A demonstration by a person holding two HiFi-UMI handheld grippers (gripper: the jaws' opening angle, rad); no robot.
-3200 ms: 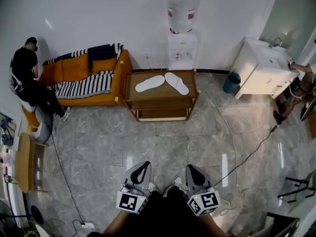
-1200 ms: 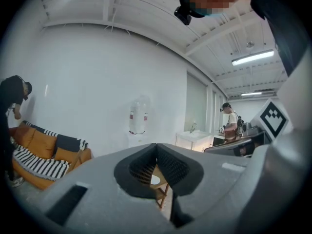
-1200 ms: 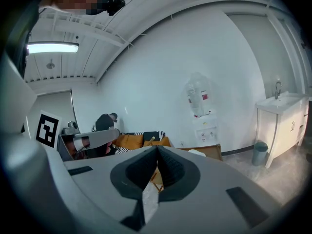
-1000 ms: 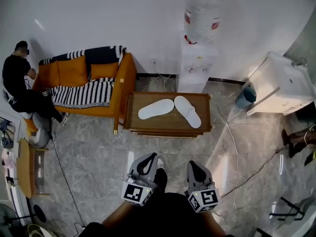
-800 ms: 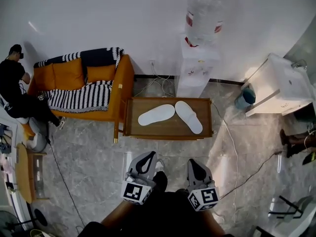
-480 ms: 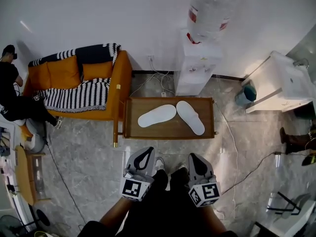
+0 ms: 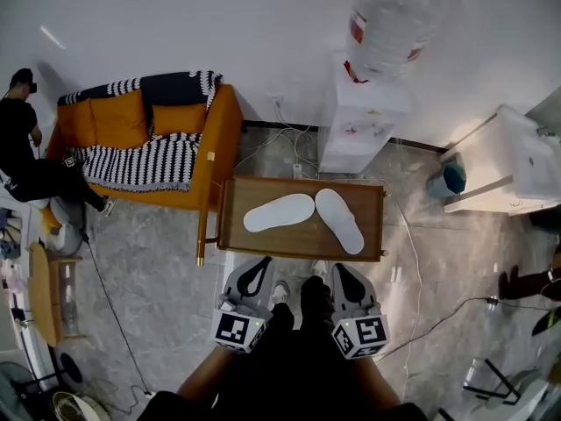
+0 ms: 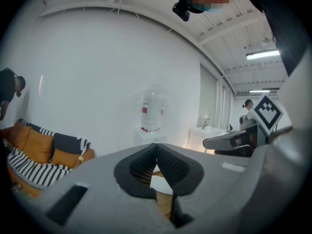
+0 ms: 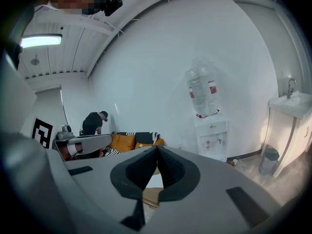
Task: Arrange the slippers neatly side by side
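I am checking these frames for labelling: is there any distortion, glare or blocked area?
Head view: strong fisheye bending, the bottle looks stretched; the floor has glossy reflections. Left gripper view: dark round border, the left gripper covers the lower half. Right gripper view: same border, the right gripper blocks the bottom, a lamp glares.

A: Left gripper (image 8: 157,147)?
B: Fingers (image 8: 140,165) pressed together, nothing between. White slipper (image 8: 160,185) on the counter (image 8: 164,202) shows just below them.
A: Background?
B: Water dispenser (image 8: 152,116) center, orange sofa (image 8: 36,152) left, right gripper (image 8: 209,143) right.
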